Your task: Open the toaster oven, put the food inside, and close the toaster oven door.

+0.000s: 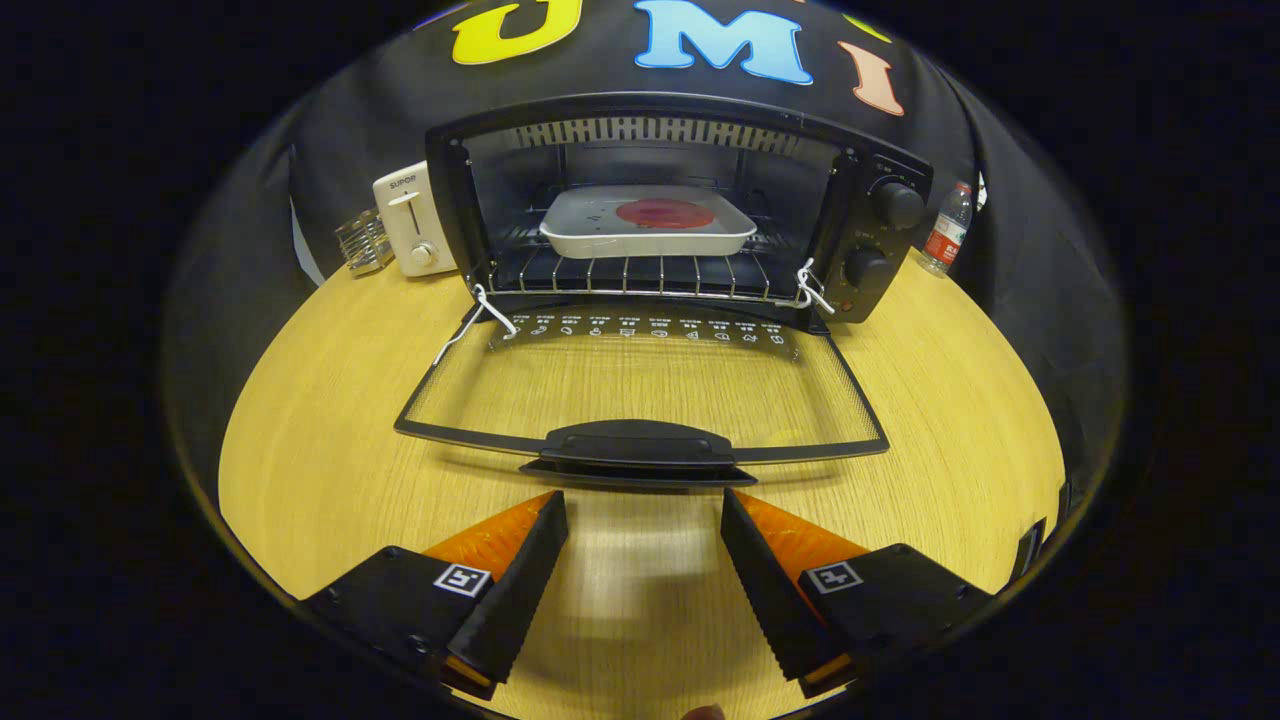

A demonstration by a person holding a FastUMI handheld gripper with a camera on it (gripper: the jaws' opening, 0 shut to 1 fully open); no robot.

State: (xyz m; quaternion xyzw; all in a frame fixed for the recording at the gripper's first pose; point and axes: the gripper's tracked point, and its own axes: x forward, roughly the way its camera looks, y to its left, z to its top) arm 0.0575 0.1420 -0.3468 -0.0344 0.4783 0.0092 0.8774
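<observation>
Jaws spread wide and holding nothing, the gripper [644, 515] hovers over bare wood near the front edge of the table [330, 440], its fingers pointing at the toaster oven [680, 210] that stands toward the back edge. That oven's glass door [640, 385] lies folded down flat toward the fingers, with the door handle [638, 447] just ahead of the fingertips and centred on the gap between them. Inside the cavity, a white baking tray [648, 235] carrying a round red piece of food [665, 212] sits on the wire rack [640, 275]. Open tabletop stretches on both sides of the lowered door. A white pop-up toaster [414, 220] and a small wire holder [363, 243] stand beside the oven at the back left corner; a plastic water bottle [946, 230] stands at the back right, just beside the oven's control knobs [897, 205].
</observation>
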